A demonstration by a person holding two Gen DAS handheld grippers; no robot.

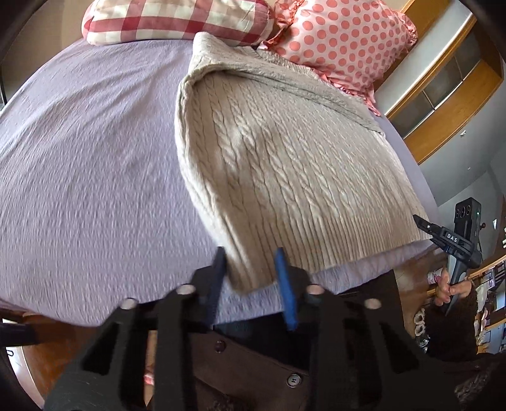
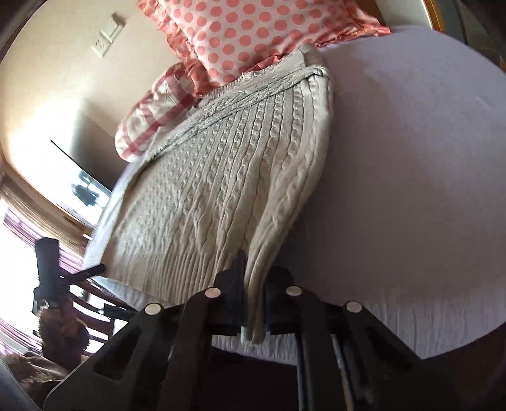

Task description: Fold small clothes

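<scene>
Lavender bedspread (image 1: 79, 164) fills most of both views. On it, my beige cable-knit sweater (image 1: 284, 164) lies folded lengthwise, collar end up against the pink polka-dot pillow (image 1: 344, 34), with a red-checked pillow (image 1: 177, 19) beside that. Ribbed hem sits at the near edge of the bed. My left gripper (image 1: 251, 278) stands with jaws parted, straddling one hem corner without pinching it. My right gripper (image 2: 254, 281) is clamped on the other hem corner, knit bunched between the jaws.
</scene>
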